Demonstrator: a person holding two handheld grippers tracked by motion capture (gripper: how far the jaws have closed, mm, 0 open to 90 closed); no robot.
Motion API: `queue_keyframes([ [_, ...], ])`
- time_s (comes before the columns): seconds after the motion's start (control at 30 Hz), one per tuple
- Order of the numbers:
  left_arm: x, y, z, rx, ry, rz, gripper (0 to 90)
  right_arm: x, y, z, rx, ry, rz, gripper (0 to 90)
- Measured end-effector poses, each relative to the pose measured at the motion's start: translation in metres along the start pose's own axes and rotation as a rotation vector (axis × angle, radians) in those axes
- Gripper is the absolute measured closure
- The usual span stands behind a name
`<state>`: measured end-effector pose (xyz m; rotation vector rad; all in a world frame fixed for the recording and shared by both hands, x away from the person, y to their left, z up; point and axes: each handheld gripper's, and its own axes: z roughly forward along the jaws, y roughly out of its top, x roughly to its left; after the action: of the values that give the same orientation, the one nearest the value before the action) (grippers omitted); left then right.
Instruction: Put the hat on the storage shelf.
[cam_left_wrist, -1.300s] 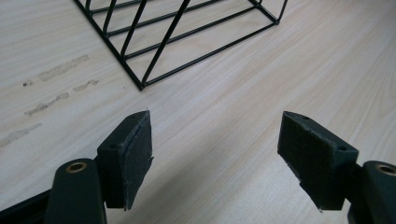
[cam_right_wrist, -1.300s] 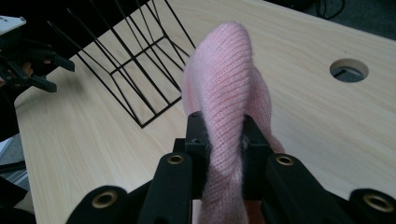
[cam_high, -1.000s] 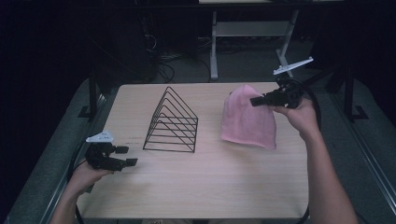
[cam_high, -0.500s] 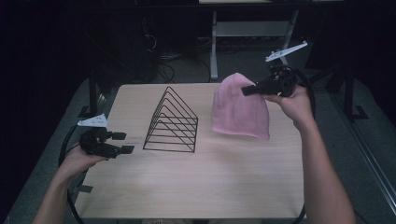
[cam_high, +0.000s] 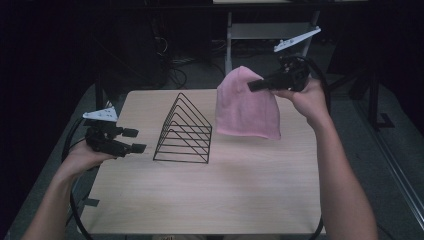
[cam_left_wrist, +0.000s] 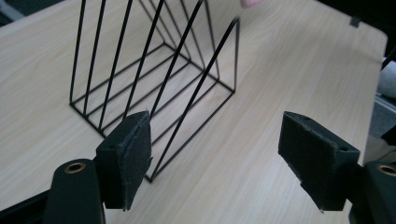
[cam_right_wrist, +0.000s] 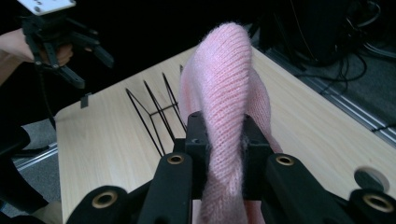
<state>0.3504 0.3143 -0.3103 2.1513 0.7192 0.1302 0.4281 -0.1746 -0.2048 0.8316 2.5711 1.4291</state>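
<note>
A pink knitted hat (cam_high: 246, 106) hangs in the air over the far right of the table, its lower edge near the tabletop. My right gripper (cam_high: 255, 85) is shut on the hat's upper part; in the right gripper view the knit (cam_right_wrist: 227, 88) bulges up between the jaws (cam_right_wrist: 226, 140). A black wire rack (cam_high: 184, 130) of triangular dividers stands at the table's middle left. My left gripper (cam_high: 134, 140) is open at the table's left edge, pointing at the wire rack (cam_left_wrist: 154, 79), with nothing between its pads (cam_left_wrist: 128, 156).
The wooden table (cam_high: 240, 200) has bare room in front of the rack and hat. A white frame (cam_high: 265, 32) and cables lie on the dark floor behind the table. The left hand and its gripper (cam_right_wrist: 65, 44) show far off in the right gripper view.
My right gripper has lifted the hat off the table and carried it up and leftward. My left gripper has moved up along the table's left edge toward the rack.
</note>
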Motion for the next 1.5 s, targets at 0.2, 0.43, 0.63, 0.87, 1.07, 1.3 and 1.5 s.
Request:
queue_keyframes([
  [0.2, -0.004, 0.016, -0.002, -0.004, -0.038, 0.020, 25.5, 0.015, 0.024, 0.008, 0.004, 0.023, -0.039, 77.4],
  [0.43, -0.007, 0.036, -0.008, -0.026, -0.045, 0.053, 25.5, 0.028, 0.045, 0.016, 0.001, 0.048, -0.087, 77.4],
  [0.63, -0.007, 0.055, -0.009, -0.012, -0.046, 0.080, 25.5, 0.041, 0.066, 0.025, -0.008, 0.076, -0.126, 77.4],
  [0.87, -0.009, 0.074, -0.006, -0.006, -0.055, 0.107, 25.5, 0.049, 0.078, 0.032, -0.008, 0.099, -0.151, 77.4],
  [1.07, -0.008, 0.083, 0.002, 0.005, -0.067, 0.118, 25.6, 0.058, 0.089, 0.039, -0.013, 0.125, -0.170, 77.4],
  [1.3, -0.002, 0.089, 0.011, 0.008, -0.085, 0.090, 26.3, 0.065, 0.099, 0.049, -0.008, 0.142, -0.191, 77.4],
  [1.5, 0.006, 0.091, 0.014, 0.009, -0.121, 0.055, 35.1, 0.070, 0.108, 0.064, -0.006, 0.165, -0.218, 77.3],
])
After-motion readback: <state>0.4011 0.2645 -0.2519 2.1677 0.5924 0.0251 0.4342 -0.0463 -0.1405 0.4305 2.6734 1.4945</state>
